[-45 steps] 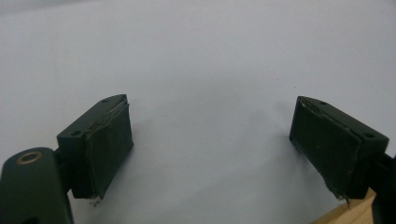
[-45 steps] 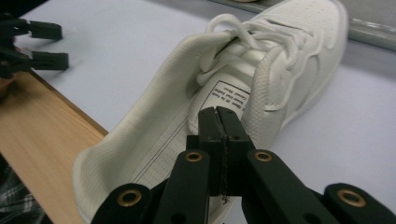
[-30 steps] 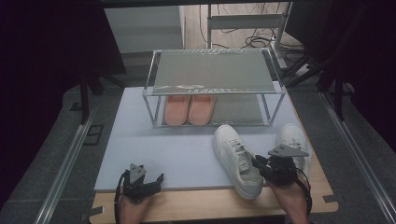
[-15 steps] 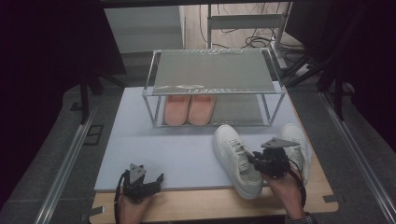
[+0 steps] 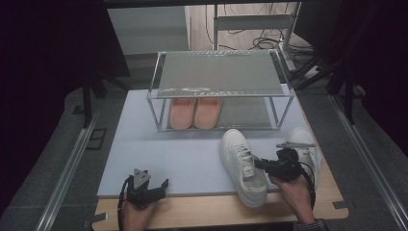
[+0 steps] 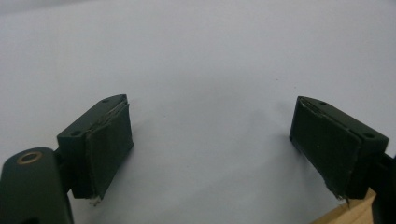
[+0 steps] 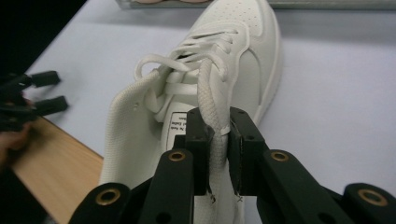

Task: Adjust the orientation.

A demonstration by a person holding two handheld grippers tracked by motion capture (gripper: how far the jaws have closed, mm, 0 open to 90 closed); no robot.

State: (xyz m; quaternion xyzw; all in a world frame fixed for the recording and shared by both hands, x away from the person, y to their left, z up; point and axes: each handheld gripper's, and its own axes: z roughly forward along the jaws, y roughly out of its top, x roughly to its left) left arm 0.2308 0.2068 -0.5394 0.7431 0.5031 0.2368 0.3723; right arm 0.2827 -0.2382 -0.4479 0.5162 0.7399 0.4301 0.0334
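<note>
Here, a white sneaker (image 5: 243,166) lies on the pale mat (image 5: 159,144) before the shoe rack (image 5: 219,86), its heel over the wooden table edge (image 5: 216,211). The right gripper (image 7: 218,140), jaws just closing, pinches the sneaker's shoelace (image 7: 208,93). The left gripper (image 6: 210,144) rests spread wide and empty at the mat's near edge.

You will find one printed item: a small white label (image 7: 178,122) sewn inside the tongue of the white sneaker (image 7: 243,51), seen in the right gripper view just left of the pinched lace (image 7: 208,98). It carries several short lines of dark print, but the characters are too small and partly covered to read. You will see no legible brand, number or sign on the sneaker in the high view, on the orange slippers (image 5: 195,112), on the rack (image 5: 219,72) or on the desk (image 5: 159,154).
</note>
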